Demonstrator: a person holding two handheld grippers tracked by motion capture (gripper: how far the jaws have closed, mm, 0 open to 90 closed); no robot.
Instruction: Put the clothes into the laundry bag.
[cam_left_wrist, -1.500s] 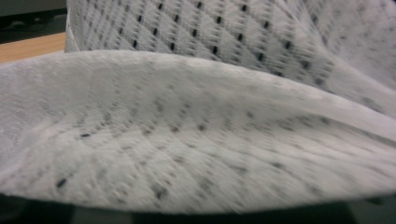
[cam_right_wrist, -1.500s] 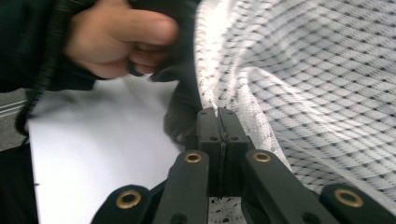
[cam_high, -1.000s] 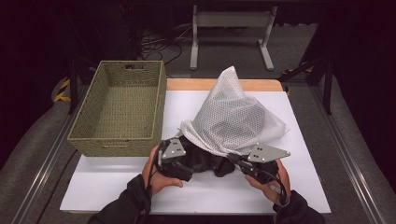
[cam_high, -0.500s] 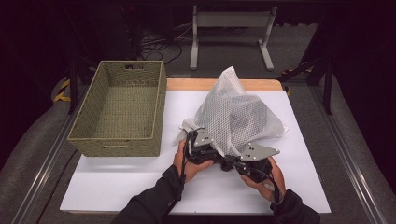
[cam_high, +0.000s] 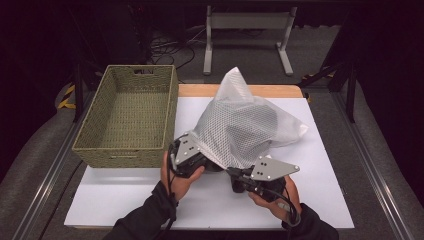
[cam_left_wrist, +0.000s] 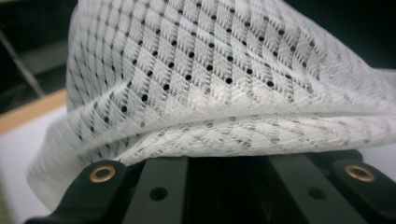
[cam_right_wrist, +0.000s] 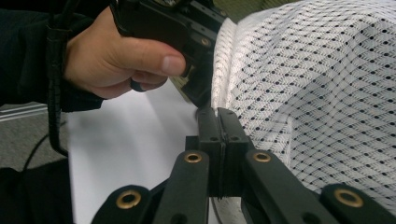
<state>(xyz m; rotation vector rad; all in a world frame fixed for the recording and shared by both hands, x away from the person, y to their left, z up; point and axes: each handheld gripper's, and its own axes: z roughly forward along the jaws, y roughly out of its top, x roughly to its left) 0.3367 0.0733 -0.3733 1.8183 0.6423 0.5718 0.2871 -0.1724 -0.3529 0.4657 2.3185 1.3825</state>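
a white-topped table (cam_high: 320, 200) with a wooden far edge carries a woven green rectangular basket (cam_high: 127, 117), left of the left gripper (cam_high: 200, 159), and a white mesh bag (cam_high: 245, 125) beyond both grippers.

Mesh bag (cam_left_wrist: 219, 88) drapes over left gripper (cam_left_wrist: 224, 165) jaws, tips hidden (folds blurred). Bag contents unreadable. Right gripper (cam_right_wrist: 218, 122): 2 pads together, pinched edge hidden between.

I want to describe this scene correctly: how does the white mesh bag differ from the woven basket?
The white mesh bag is soft, perforated fabric, bulging into a peak; the woven basket is stiff, olive-green and rectangular. The bag is gripped at its near edge by the left gripper and the right gripper, while the basket is untouched. The bag lies on the white sheet; the basket stands beside it, partly over the sheet's left edge. Both rest on the same table.
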